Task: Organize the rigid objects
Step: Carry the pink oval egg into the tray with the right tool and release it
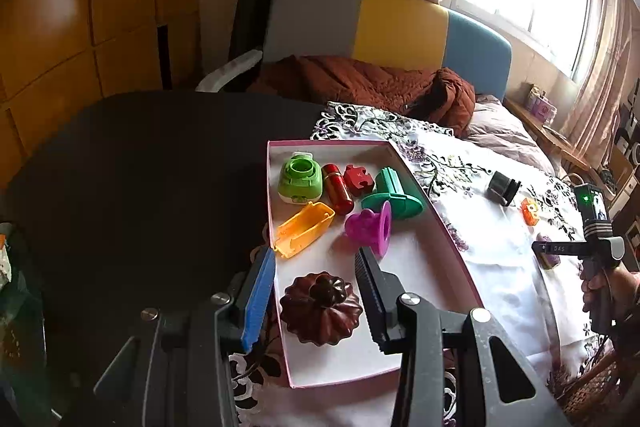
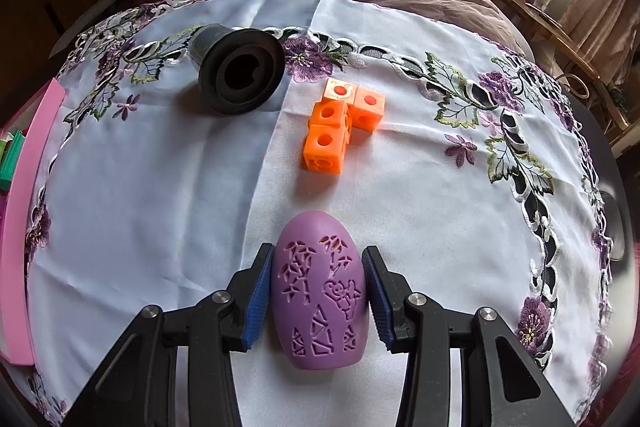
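A pink-rimmed white box (image 1: 452,239) lies on the embroidered white cloth (image 2: 160,187). It holds a green toy (image 1: 301,179), a red cylinder (image 1: 338,191), a red puzzle piece (image 1: 359,179), a teal flanged part (image 1: 394,195), a magenta flanged part (image 1: 370,229), a yellow tray piece (image 1: 305,234) and a dark brown fluted mould (image 1: 320,307). My left gripper (image 1: 316,265) is open above the mould. My right gripper (image 2: 318,259) is open, its pads on either side of a purple carved egg (image 2: 320,291) lying on the cloth, with small gaps showing. It also shows in the left wrist view (image 1: 538,247).
An orange block cluster (image 2: 338,125) and a black flanged cylinder (image 2: 240,71) lie on the cloth beyond the egg. The box edge (image 2: 24,211) is at the left. A bed with a rust-brown quilt (image 1: 360,87) is behind the table. The dark tabletop (image 1: 140,187) lies left of the box.
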Demonstrator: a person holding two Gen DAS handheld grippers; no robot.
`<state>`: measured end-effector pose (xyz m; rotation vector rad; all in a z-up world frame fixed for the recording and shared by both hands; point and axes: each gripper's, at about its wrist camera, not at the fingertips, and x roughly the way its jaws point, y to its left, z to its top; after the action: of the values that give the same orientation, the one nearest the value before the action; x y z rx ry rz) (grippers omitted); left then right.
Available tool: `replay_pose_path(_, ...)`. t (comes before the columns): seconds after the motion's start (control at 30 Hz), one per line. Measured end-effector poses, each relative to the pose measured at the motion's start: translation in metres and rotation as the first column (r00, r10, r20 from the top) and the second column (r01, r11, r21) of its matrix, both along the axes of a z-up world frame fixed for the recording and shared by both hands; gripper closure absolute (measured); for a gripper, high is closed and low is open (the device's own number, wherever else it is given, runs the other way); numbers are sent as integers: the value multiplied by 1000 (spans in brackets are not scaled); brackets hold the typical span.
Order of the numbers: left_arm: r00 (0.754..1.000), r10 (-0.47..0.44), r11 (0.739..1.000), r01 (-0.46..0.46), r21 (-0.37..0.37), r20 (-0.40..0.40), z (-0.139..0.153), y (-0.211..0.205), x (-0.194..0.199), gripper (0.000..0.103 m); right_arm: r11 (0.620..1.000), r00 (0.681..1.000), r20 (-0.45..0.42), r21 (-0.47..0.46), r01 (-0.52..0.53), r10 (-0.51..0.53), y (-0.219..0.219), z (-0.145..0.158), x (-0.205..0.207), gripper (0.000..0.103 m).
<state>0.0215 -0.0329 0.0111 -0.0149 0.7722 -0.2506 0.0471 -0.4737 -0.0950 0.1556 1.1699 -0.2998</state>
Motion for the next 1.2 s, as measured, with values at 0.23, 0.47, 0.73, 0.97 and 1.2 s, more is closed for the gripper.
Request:
replay_pose_path(0.23, 999, 28, 1000, -28, -2, -17, 0, 8, -3, 61, 1000, 1000, 2, 9, 12, -12, -1, 0, 0, 59)
replay_pose_path(0.47, 994, 101, 995, -102, -9, -33, -3, 28, -3, 61, 999, 1000, 7, 26, 30, -30, -4, 0, 1, 59)
replay_pose_path(0.73, 981, 192, 981, -193, -20, -41, -7, 60, 1, 61, 999, 999, 8, 33, 37, -38, -6, -1, 1, 59)
replay_pose_path(0.97, 983, 177, 983, -179, -49, -47, -8, 62, 0, 61, 998, 999, -5, 37, 42, -42, -3, -2, 1, 59)
replay_pose_path(1.2, 994, 104, 993, -105, -59, -25, -2, 45, -2, 61, 998, 997, 54, 44, 54, -56, 14, 19, -9, 59)
